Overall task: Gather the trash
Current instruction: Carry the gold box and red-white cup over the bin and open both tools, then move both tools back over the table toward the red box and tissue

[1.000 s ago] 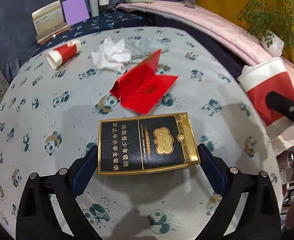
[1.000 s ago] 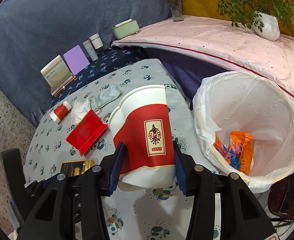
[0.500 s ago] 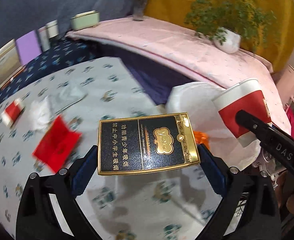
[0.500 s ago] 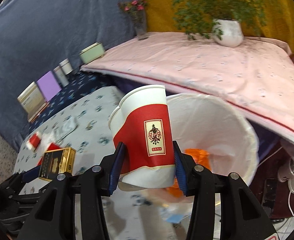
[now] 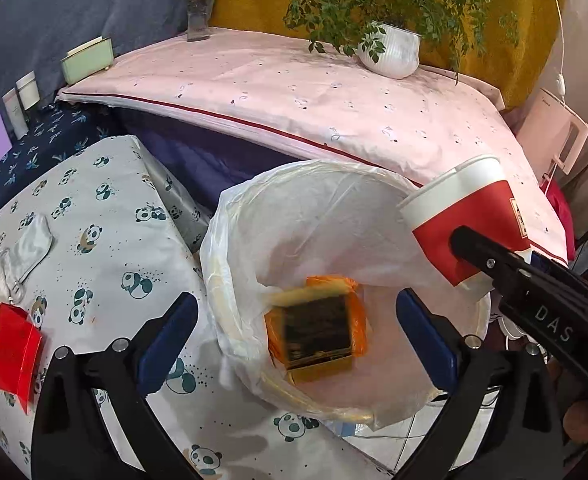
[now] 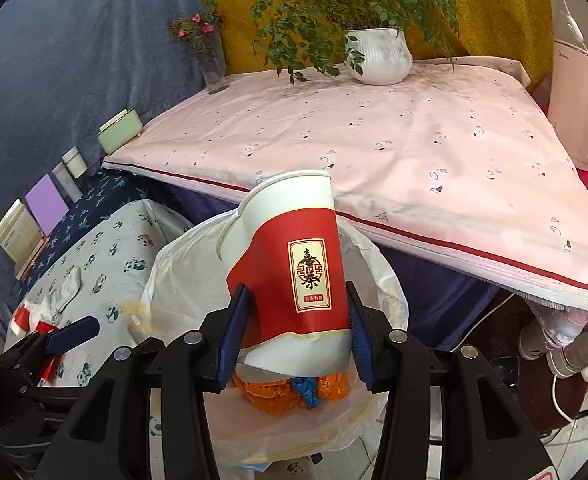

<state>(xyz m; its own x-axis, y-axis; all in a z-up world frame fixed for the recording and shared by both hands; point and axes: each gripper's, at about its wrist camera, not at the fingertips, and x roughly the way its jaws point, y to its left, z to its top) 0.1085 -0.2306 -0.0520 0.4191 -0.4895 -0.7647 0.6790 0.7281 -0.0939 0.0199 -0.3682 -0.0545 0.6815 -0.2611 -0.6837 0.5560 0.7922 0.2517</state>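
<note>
Over bin (image 5: 230,240), drop phase.
L gripper (image 5: 296,338) fingers apart, empty; R gripper (image 6: 294,330) clamped on cup (image 6: 294,256) — early release risks rim bounce-out.

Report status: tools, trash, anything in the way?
Left tool open over the bin, black box inside it. Right tool shut on paper cup, above bin. Nothing blocking.

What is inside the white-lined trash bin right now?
Inside the trash bin: a black-and-gold box, blurred, lying on an orange wrapper; the right wrist view shows something blue too. Whatever lies beneath them is hidden.
</note>
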